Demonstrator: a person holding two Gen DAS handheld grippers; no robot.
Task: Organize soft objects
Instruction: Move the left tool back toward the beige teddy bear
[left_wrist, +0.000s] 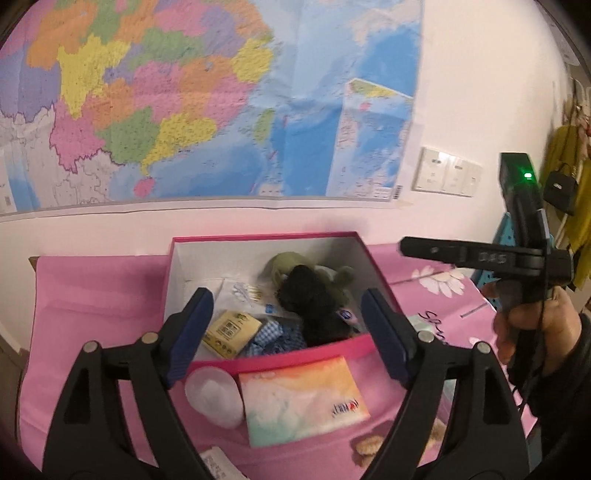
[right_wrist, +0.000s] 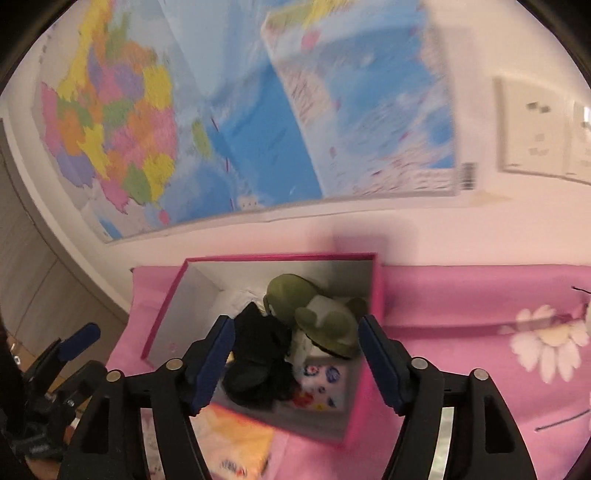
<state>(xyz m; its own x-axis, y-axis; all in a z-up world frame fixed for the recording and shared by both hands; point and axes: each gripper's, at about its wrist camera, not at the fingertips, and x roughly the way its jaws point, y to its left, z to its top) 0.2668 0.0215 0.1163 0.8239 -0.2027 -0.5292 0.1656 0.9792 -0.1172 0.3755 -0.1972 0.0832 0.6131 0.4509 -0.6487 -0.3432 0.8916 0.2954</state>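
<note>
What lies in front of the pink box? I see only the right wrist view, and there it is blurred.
Observer: A colourful tissue pack lies flat on the pink cloth, just outside the near wall of the pink box.
Operator: Is anything beside it?
Observer: Yes, a round whitish pad lies at its left, also outside the box.
Operator: Does the left gripper hold something?
Observer: No. The left gripper is open and empty, with its fingers over the near wall.
</note>
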